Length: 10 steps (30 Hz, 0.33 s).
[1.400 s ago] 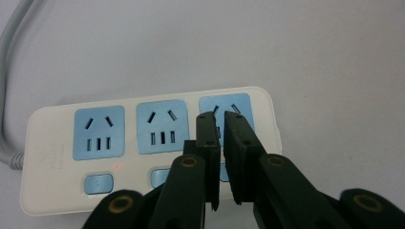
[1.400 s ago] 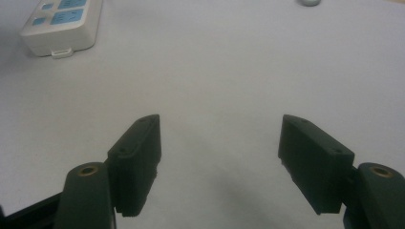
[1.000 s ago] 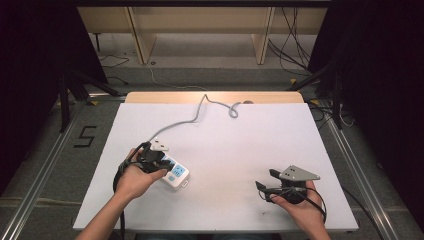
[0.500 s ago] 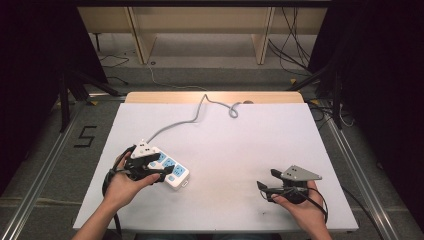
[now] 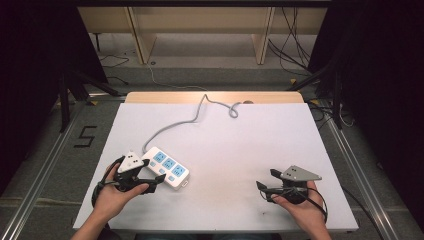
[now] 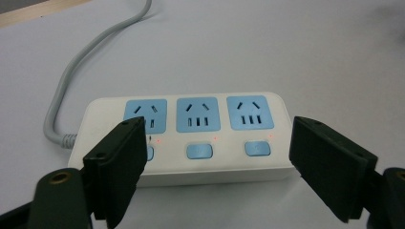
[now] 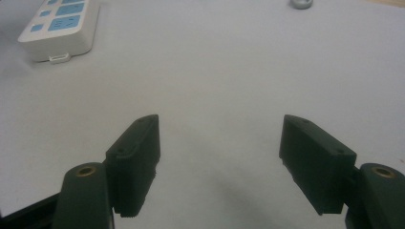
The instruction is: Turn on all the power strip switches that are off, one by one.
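Note:
A white power strip (image 5: 167, 166) with three blue sockets and three blue switches lies on the white table top (image 5: 250, 145), left of centre. Its grey cable (image 5: 192, 119) runs to the far edge. My left gripper (image 5: 152, 183) stands open just in front of the strip's near side. In the left gripper view the power strip (image 6: 200, 138) lies beyond the open jaws, small red lights lit beside each switch. My right gripper (image 5: 265, 190) is open near the front right, empty, over bare table. The right gripper view has the power strip's end (image 7: 59, 28) at its upper left.
A wooden strip (image 5: 215, 97) borders the table's far edge. Metal rails (image 5: 345, 155) flank both sides, and a floor mark "5" (image 5: 85, 136) is at the left. Shelving legs and loose cables stand behind the table. A small grey object (image 7: 302, 4) lies at the far edge.
My left gripper has drawn back toward the near-left, off the power strip, and now sits in front of it. The right gripper has barely moved.

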Tool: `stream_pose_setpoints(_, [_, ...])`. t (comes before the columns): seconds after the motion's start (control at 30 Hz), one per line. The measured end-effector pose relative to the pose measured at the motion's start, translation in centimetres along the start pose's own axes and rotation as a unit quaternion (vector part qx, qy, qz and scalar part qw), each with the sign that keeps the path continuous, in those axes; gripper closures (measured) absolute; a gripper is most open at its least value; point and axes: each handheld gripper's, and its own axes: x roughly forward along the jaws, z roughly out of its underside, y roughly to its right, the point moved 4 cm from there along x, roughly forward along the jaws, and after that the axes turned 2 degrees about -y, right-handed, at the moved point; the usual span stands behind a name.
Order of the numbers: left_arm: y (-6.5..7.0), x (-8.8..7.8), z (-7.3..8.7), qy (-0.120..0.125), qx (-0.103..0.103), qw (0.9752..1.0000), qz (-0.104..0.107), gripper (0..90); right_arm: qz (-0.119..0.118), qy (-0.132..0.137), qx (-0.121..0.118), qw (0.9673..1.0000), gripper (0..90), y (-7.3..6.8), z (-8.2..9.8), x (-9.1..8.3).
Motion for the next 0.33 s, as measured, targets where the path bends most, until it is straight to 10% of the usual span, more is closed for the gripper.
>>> stream_pose_setpoints(0.33, [0.21, 0.30, 0.17, -0.004, 0.006, 1.0000, -0.004, 18.7, 0.002, 0.003, 0.002, 1.0000, 31.2, 0.18, -0.05, -0.08])
